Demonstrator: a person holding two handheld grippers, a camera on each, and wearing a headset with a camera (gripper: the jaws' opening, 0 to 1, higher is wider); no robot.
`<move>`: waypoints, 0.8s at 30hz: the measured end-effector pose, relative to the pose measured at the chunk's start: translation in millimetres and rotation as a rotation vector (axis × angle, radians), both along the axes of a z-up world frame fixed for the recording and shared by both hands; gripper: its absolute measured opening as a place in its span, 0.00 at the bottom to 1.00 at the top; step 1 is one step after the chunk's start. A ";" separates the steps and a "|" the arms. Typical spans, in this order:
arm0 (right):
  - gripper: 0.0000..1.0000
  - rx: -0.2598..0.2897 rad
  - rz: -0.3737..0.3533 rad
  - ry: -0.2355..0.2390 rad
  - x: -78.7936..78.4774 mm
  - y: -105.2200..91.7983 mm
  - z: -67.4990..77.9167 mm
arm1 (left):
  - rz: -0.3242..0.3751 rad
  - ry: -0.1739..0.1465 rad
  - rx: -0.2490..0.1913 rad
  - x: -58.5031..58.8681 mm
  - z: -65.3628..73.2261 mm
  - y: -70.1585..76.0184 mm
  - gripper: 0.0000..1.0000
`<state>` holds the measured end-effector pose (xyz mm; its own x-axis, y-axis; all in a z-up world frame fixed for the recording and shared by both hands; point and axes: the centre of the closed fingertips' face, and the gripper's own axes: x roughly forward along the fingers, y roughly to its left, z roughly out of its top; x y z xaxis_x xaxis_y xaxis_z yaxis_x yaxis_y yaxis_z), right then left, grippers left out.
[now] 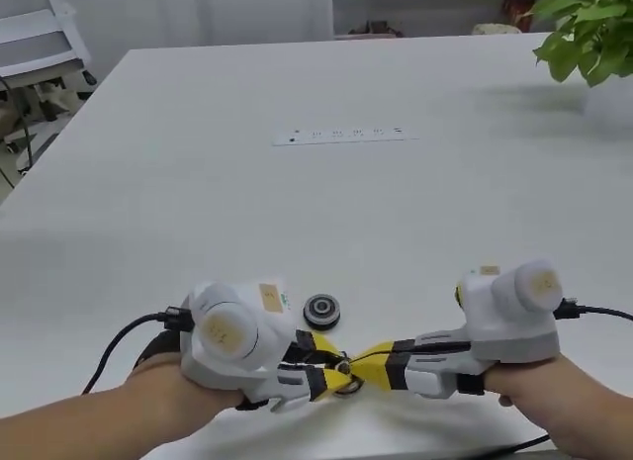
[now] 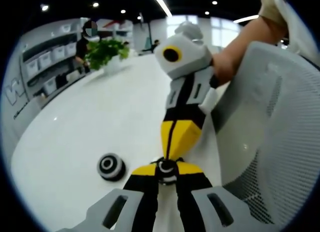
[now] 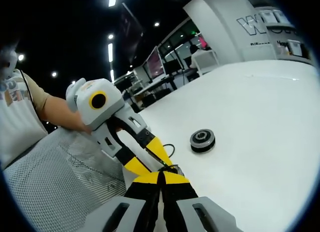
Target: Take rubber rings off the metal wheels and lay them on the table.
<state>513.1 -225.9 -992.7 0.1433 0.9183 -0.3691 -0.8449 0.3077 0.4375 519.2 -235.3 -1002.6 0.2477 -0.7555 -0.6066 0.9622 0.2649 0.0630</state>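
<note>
Meeting tip-to-tip: left gripper (image 1: pixel 334 373) fingers clamping wheel (image 2: pixel 167 168), right gripper (image 3: pixel 161 176) fingers closed against it.

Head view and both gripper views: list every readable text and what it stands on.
"W": on the left wall, rest cut off.
"W": starts the blurred big lettering on the white wall.
Strip on the table: marks too small.
Sticker on the left gripper: blurred.
Shirt print: unreadable.
</note>
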 end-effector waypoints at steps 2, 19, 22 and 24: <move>0.00 -0.004 0.001 -0.002 -0.5 0.1 -0.9 | 0.001 0.000 0.000 0.1 0.0 -0.2 0.12; 0.00 -0.027 -0.021 -0.034 7.1 -8.8 -5.6 | -0.022 0.001 -0.011 -0.9 1.0 -0.7 0.15; 0.00 -0.023 -0.027 -0.035 7.8 -9.1 -3.7 | -0.026 0.009 -0.013 -0.9 2.1 0.4 0.19; 0.00 -0.025 -0.026 -0.038 7.8 -9.2 -3.2 | -0.026 0.022 -0.015 -2.5 2.7 1.5 0.19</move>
<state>520.9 -235.1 -995.9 0.1809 0.9046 -0.3860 -0.8524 0.3400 0.3972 516.6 -233.8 -1000.0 0.2146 -0.7707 -0.6000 0.9700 0.2403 0.0382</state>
